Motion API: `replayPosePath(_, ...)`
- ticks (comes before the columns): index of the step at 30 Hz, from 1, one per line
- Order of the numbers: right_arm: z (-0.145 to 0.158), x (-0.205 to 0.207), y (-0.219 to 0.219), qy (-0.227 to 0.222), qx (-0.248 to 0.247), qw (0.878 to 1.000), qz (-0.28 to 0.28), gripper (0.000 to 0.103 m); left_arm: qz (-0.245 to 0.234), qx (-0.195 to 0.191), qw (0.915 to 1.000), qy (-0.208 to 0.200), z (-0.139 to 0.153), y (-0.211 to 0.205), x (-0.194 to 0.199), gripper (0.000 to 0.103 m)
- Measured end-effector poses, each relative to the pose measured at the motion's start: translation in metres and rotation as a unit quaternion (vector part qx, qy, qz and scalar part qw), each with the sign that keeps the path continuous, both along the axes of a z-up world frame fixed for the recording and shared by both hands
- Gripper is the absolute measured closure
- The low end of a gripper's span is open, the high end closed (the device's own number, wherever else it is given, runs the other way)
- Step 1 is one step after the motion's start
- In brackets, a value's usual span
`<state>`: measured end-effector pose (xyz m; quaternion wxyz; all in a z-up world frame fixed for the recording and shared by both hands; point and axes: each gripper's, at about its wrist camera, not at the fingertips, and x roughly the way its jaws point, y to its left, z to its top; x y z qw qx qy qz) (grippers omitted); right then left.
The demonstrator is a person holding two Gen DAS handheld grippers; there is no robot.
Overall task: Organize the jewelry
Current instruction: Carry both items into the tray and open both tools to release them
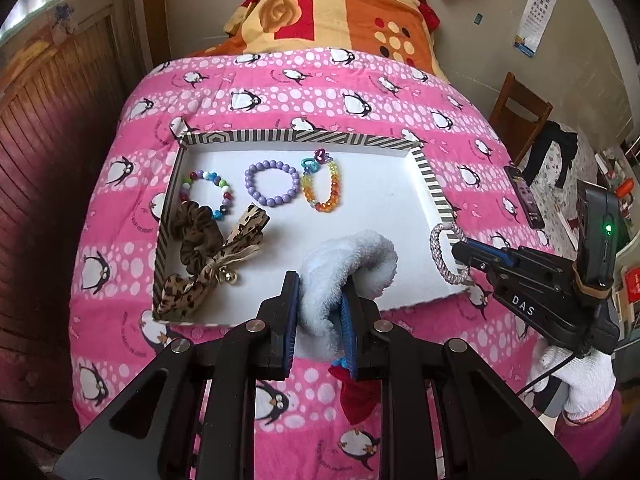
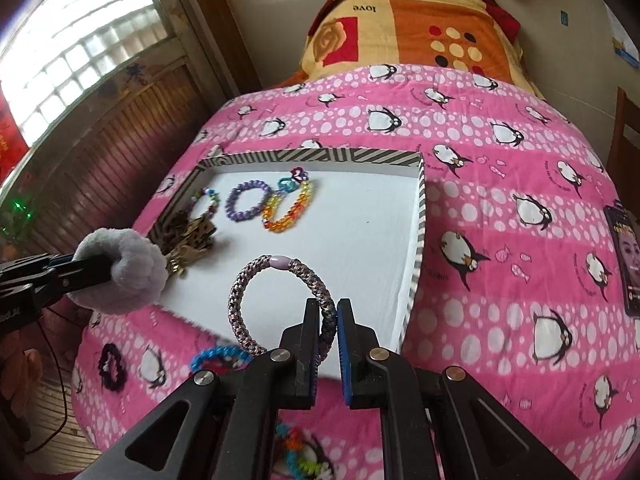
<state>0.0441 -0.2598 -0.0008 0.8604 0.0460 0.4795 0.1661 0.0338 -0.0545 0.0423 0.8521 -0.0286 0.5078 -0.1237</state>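
Note:
My left gripper (image 1: 320, 308) is shut on a fluffy white scrunchie (image 1: 352, 264), which hangs over the near edge of the striped-rim white tray (image 1: 428, 176). In the right wrist view that scrunchie (image 2: 120, 276) shows at the tray's near left corner. My right gripper (image 2: 329, 320) is shut on a braided grey-pink hair tie (image 2: 279, 262), held over the tray's near right part. Inside the tray lie a multicolour bead bracelet (image 1: 208, 176), a purple bead bracelet (image 1: 272, 166) and an orange-yellow bracelet (image 1: 335, 188). A leopard scrunchie (image 1: 196, 240) and a leopard bow (image 1: 240, 236) lie at the tray's left side.
The tray rests on a pink penguin bedspread (image 2: 500, 184). In front of it lie a black scrunchie (image 2: 112, 366), a blue coil tie (image 2: 216, 356) and a multicolour coil tie (image 2: 304, 456). A phone (image 2: 624, 260) lies at the right. A white-gloved hand (image 1: 576, 376) holds the right gripper.

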Motion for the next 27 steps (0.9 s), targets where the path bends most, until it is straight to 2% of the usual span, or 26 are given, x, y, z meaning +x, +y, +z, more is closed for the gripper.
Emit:
replayPosePath(11, -0.019, 0.058, 0.003, 0.034, -0.016, 0.999, -0.011, 0.095, 0.005, -0.012, 0.9988, 0.047, -0.038, -0.003, 0.044, 0.085)
replayPosePath(20, -0.046, 0.130, 0.019, 0.068, -0.054, 0.996, -0.017, 0.095, 0.026, -0.011, 0.9964, 0.079, -0.068, 0.005, 0.074, 0.085)
replayPosePath(27, -0.059, 0.165, 0.031, 0.065, -0.078, 0.995, -0.017, 0.095, 0.039, -0.009, 0.9955, 0.085, -0.077, 0.009, 0.089, 0.085)
